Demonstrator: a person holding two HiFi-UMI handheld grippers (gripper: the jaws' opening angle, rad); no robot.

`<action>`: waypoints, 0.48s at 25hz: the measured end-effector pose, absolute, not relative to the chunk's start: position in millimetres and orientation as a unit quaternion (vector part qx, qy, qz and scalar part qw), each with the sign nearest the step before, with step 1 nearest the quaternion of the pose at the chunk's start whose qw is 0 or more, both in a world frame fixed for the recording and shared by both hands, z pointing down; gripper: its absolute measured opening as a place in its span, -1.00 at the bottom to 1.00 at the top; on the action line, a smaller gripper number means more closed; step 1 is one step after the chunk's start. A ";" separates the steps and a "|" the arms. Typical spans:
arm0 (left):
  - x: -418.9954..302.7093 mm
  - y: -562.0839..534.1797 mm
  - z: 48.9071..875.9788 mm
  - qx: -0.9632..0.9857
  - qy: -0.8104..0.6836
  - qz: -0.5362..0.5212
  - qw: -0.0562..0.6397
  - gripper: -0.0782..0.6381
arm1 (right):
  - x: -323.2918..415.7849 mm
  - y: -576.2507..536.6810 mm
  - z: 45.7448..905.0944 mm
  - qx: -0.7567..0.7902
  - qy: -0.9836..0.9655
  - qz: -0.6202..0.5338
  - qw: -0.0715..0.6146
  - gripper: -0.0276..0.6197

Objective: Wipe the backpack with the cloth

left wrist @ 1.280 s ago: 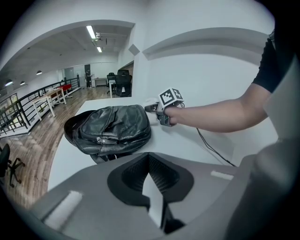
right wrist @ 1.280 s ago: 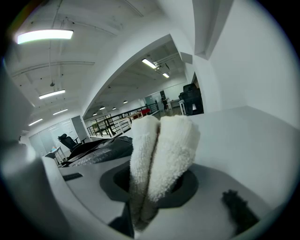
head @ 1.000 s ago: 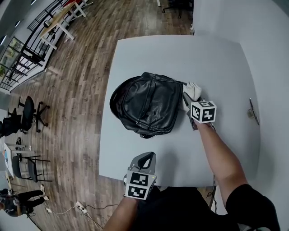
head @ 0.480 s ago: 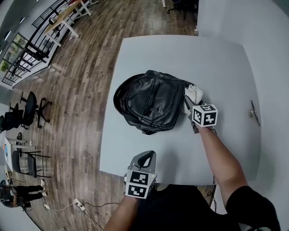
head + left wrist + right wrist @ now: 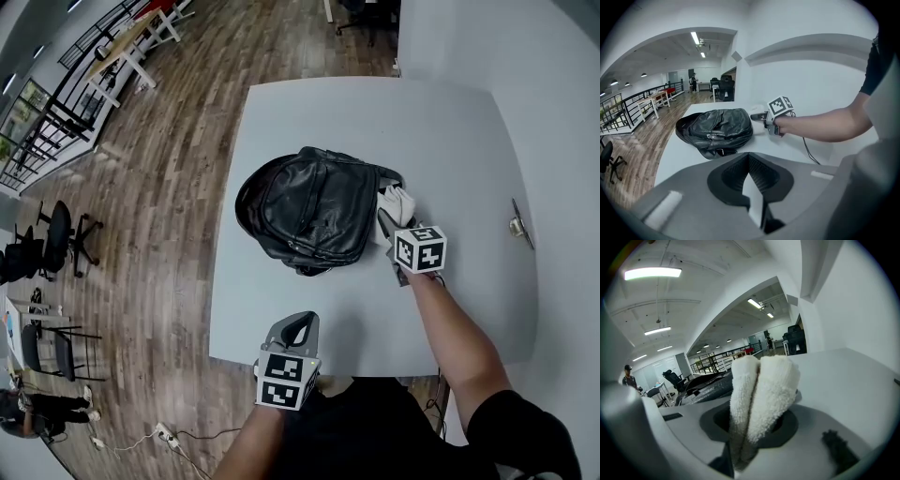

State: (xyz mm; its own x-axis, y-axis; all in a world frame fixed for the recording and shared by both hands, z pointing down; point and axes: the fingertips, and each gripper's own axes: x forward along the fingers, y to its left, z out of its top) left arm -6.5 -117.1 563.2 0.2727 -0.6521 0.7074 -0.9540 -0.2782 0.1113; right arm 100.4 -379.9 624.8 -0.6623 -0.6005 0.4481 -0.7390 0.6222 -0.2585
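Presently, right gripper clamps a folded white terry cloth at the black leather backpack; wiping apparently barely begun; left gripper closed, empty.

The backpack lies on the table, left of its middle. My right gripper is just right of it, with the cloth between its jaws, beside the backpack. My left gripper is over the table's near edge.
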 end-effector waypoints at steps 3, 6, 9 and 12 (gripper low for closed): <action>-13.4 -112.8 555.9 0.753 -0.535 0.275 0.267 -0.76 | 101.6 -367.1 624.5 0.386 -0.882 0.215 0.165 -0.62; -20.5 -105.1 551.1 0.759 -0.528 0.275 0.265 -0.76 | 101.9 -353.3 622.2 0.395 -0.878 0.213 0.167 -0.62; -28.8 -100.7 549.7 0.766 -0.521 0.272 0.260 -0.76 | 100.9 -342.9 620.8 0.406 -0.874 0.212 0.166 -0.62; -37.0 -95.7 550.5 0.774 -0.511 0.270 0.259 -0.76 | 100.5 -331.3 621.6 0.416 -0.868 0.212 0.167 -0.62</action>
